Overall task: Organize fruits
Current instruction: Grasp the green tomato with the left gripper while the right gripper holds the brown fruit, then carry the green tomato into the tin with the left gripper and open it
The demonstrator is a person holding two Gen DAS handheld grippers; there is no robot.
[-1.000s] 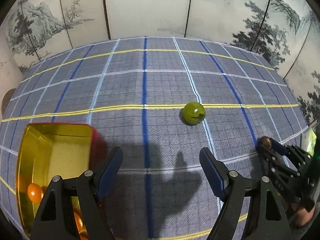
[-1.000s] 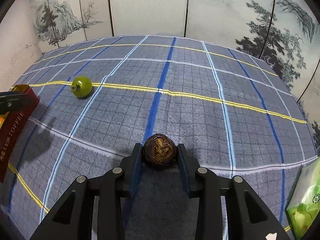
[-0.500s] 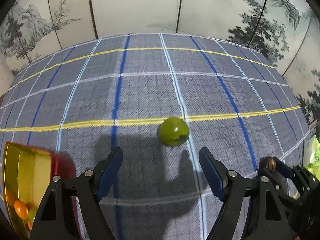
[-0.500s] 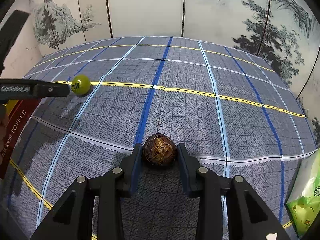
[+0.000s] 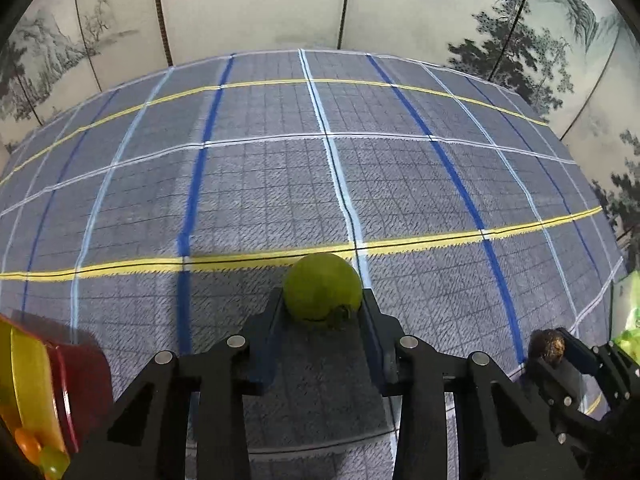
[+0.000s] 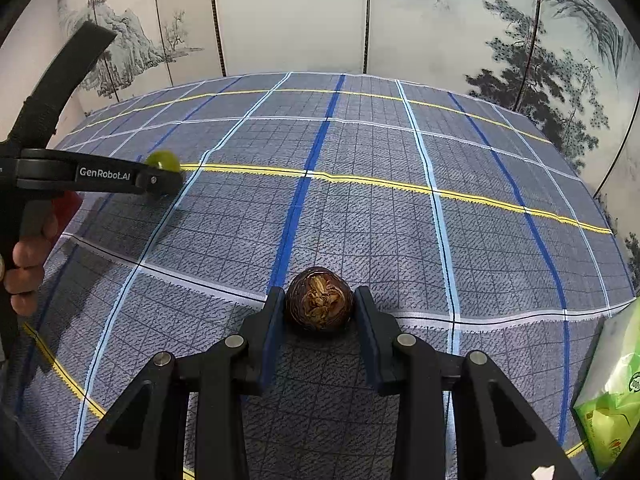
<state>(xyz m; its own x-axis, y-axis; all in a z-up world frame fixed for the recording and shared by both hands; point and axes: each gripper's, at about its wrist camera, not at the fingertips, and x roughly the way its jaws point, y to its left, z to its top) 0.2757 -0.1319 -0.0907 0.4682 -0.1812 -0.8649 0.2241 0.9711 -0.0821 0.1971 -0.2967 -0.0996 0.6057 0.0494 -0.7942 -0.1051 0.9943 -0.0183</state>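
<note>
My left gripper (image 5: 322, 304) is shut on a green round fruit (image 5: 322, 285) that rests on the checked tablecloth (image 5: 280, 184). The same fruit (image 6: 163, 160) shows far left in the right wrist view, behind the left gripper's finger (image 6: 160, 179). My right gripper (image 6: 319, 308) is shut on a brown wrinkled fruit (image 6: 319, 298); that fruit also shows low right in the left wrist view (image 5: 547, 343). A red tin with a yellow inside (image 5: 28, 376) stands at the lower left and holds small orange and green fruits (image 5: 38, 450).
A green plastic bag (image 6: 612, 396) lies at the table's right edge and also shows in the left wrist view (image 5: 632, 312). A painted folding screen (image 6: 400, 16) stands behind the table. A person's hand (image 6: 28, 264) holds the left gripper.
My left gripper has moved forward to the green fruit and shut on it. The red tin has slid toward the left edge of its view. The right gripper still holds the brown fruit.
</note>
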